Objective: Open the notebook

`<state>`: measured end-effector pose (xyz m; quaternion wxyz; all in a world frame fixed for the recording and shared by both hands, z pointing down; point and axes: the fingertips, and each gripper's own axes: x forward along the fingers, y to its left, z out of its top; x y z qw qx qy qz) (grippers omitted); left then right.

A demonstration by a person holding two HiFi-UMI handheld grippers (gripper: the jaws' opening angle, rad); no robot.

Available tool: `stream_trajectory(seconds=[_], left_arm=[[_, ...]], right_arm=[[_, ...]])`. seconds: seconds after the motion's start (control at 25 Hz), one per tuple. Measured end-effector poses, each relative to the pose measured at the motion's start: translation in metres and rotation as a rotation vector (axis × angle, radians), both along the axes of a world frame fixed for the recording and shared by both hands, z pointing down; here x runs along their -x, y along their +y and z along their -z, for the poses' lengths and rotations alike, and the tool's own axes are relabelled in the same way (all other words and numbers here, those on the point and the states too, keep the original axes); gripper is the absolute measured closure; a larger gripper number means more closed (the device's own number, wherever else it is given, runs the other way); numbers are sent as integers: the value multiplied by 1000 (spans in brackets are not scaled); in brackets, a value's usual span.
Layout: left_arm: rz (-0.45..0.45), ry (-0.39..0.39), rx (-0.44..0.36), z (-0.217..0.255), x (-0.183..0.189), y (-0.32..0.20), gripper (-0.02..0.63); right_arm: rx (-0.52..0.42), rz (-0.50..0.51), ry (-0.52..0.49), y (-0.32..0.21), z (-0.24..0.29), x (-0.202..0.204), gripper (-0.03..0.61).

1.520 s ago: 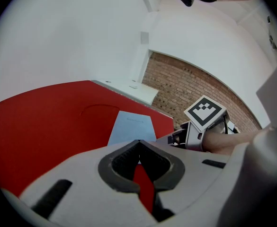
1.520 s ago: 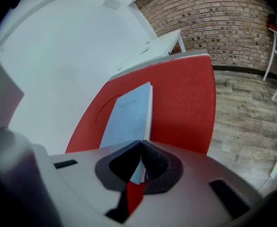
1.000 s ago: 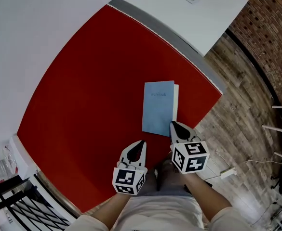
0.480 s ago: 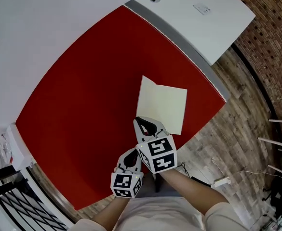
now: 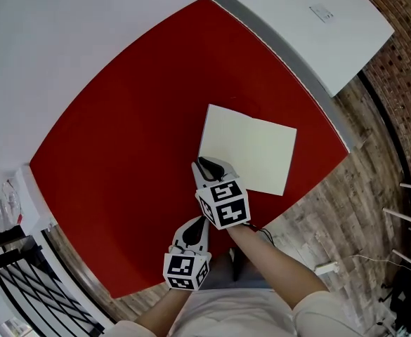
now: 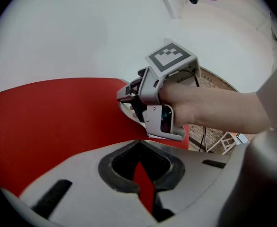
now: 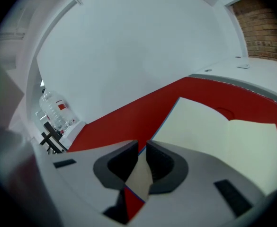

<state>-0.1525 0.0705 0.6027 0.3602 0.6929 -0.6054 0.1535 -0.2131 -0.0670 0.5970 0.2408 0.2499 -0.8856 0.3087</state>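
Note:
The notebook [image 5: 251,148] lies open on the red table [image 5: 121,111], showing two blank cream pages [image 7: 223,131] with a thin blue cover edge. My right gripper [image 5: 206,167] sits at the notebook's near left corner. In the right gripper view, my right gripper [image 7: 142,148] is shut on that corner, with cream page and blue edge between the jaws. My left gripper [image 5: 195,229] hovers nearer the person, just behind the right one and apart from the notebook. It [image 6: 139,145] is shut with nothing in it, and only red table shows through the slit.
A white cabinet top [image 5: 317,27] borders the table's far right side, and a white wall [image 5: 64,27] its far left. Wooden floor [image 5: 353,209] lies to the right. A black rack [image 5: 22,286] stands at the near left, and a water bottle [image 7: 55,110] stands beside the table.
One second ago the notebook was closed, blue cover up. My right gripper swung the cover from right to left, and the notebook now lies open. The left gripper has barely moved.

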Motion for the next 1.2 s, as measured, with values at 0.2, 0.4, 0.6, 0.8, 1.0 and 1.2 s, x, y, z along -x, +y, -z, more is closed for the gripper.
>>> stream_trajectory(seconds=[0.2, 0.4, 0.6, 0.8, 1.0, 1.2], left_arm=[[3, 6, 7, -5, 1, 1, 607], [6, 10, 16, -9, 2, 3, 607], [9, 10, 27, -12, 2, 4, 607], [7, 12, 29, -15, 3, 4, 607], [2, 17, 19, -12, 0, 1, 607], [-5, 9, 21, -14, 2, 0, 607]], right_arm=[[33, 28, 60, 4, -31, 12, 545], [58, 37, 83, 7, -51, 17, 545], [101, 23, 91, 9, -66, 12, 545], [76, -20, 215, 7, -74, -3, 546], [55, 5, 275, 9, -77, -6, 558], [59, -13, 278, 5, -77, -4, 560]])
